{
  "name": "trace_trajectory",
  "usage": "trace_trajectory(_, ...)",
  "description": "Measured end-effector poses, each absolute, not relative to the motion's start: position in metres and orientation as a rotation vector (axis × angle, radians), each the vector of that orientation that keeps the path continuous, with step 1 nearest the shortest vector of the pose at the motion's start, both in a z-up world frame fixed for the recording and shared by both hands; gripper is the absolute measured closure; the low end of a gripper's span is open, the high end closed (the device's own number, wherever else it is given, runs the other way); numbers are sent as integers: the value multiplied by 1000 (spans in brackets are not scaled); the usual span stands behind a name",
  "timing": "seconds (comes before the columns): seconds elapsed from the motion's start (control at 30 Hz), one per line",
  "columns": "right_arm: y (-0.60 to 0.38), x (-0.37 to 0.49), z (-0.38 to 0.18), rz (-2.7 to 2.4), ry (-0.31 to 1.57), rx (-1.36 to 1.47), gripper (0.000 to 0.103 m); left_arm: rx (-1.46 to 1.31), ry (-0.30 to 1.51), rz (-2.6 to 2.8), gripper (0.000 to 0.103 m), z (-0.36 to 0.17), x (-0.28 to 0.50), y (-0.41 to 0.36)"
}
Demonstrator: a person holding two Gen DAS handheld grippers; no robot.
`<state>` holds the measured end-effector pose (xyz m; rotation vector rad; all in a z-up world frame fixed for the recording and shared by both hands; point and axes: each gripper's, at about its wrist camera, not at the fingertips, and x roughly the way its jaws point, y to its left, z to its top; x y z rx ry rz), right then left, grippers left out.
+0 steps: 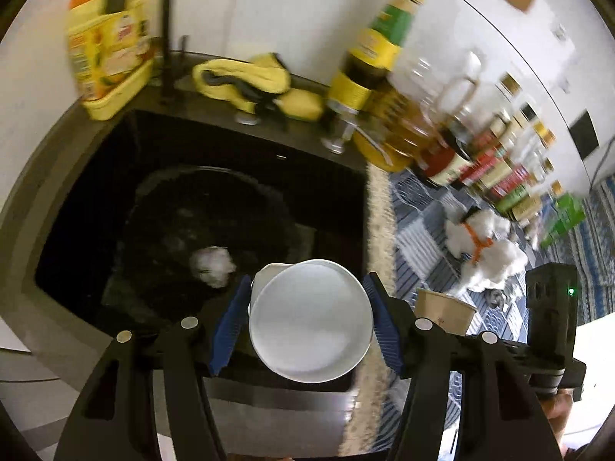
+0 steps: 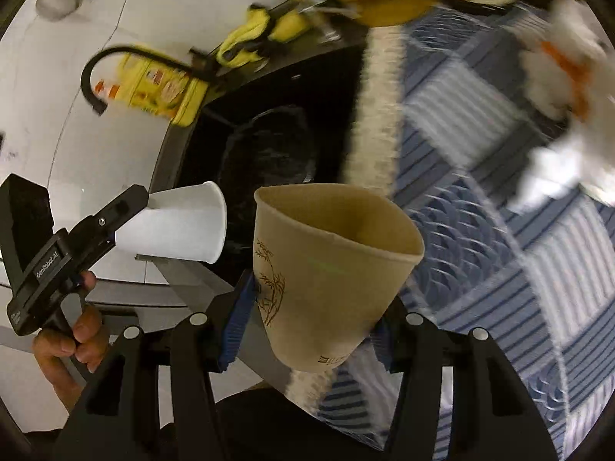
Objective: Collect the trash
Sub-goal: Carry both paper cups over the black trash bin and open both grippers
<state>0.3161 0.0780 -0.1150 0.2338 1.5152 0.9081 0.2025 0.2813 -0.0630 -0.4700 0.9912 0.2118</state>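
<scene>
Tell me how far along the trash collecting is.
Done: one crumpled tissue already lies in the black-lined bin. In hand: left gripper holds a white cup, right gripper a brown cup. Left: dropping both in.

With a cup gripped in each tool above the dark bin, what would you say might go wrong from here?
1. The brown paper cup is squeezed out of round in the right tool; it may buckle and slip out.
2. It hangs at the edge of the black bin, close to the blue patterned cloth, so it might drop outside.
3. The white cup in the left tool sits close by; the two may collide.
</scene>
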Motion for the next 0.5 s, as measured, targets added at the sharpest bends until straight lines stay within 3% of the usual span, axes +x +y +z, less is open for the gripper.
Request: trace_trajectory(0.5, 218, 324, -96, 935, 1520, 154, 48, -568, 948, 230, 44, -69, 177, 400)
